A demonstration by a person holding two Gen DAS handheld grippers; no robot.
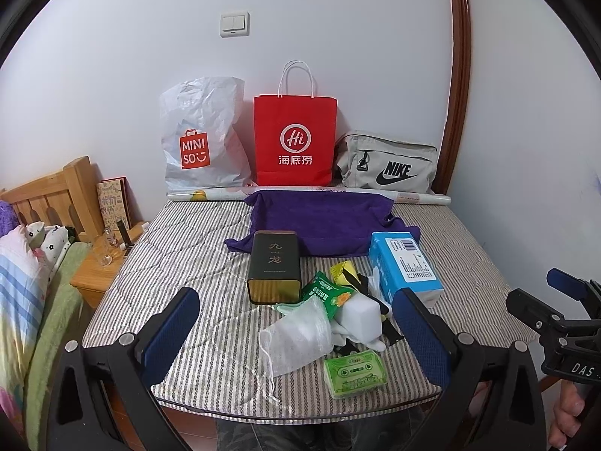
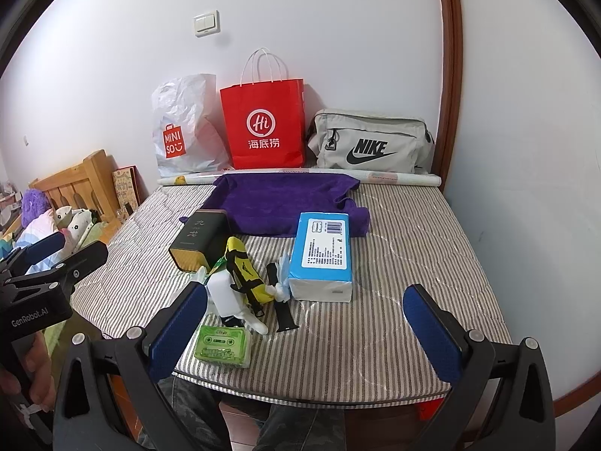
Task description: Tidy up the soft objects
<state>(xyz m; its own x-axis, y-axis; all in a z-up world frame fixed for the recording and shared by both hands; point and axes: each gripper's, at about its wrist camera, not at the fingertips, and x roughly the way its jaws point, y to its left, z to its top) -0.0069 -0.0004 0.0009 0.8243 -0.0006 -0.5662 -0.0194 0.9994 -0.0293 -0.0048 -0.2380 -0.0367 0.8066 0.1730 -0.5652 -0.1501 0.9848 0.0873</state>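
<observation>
Both tools stand wide and hold nothing, low at the near edge of the striped table (image 1: 157,263). The left tool (image 1: 296,323) frames a mesh pouch (image 1: 296,338) and sponge (image 1: 360,319) heaped over half-hidden socks. The right tool (image 2: 304,323) sits right of this heap; the tissue pack (image 2: 323,251) lies ahead, long axis pointing away.

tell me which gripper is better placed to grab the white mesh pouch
Left, probably. The white mesh pouch lies between the open left gripper fingers; in the right wrist view it is barely visible, left of the right gripper.
</observation>
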